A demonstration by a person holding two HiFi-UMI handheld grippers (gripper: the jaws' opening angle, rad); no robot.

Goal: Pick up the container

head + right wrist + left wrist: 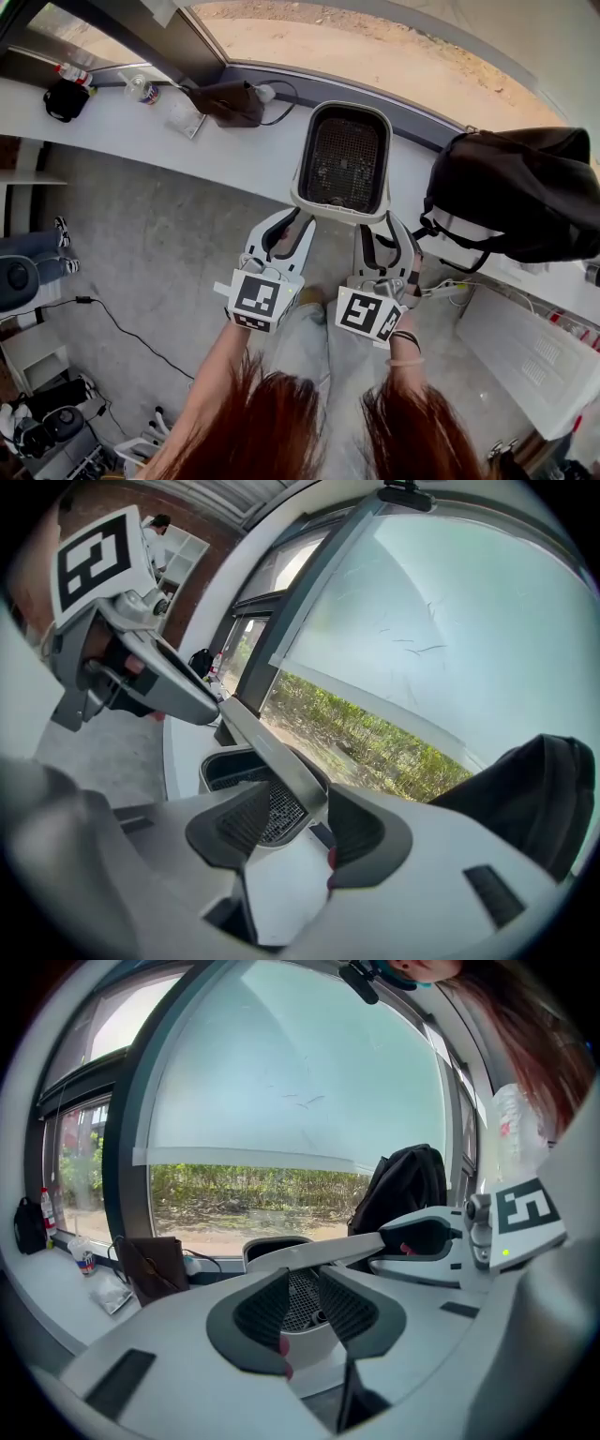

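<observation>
A white container (342,159) with a dark mesh bottom hangs in the air at the edge of the white counter (141,131). My left gripper (295,217) grips the near left of the container's rim, its pads pressed on the wall. In the left gripper view the mesh (302,1299) shows between the left gripper's (305,1288) pads. My right gripper (380,225) is at the near right corner, jaws spread wide. In the right gripper view the container (230,766) wall lies between the right gripper's (300,822) pads, which stand off it.
A black backpack (525,192) lies on the counter right of the container. A brown pouch (230,101), a cup (141,89), a bottle (73,73) and a black bag (66,98) sit along the window. A white box (525,356) stands on the floor at right.
</observation>
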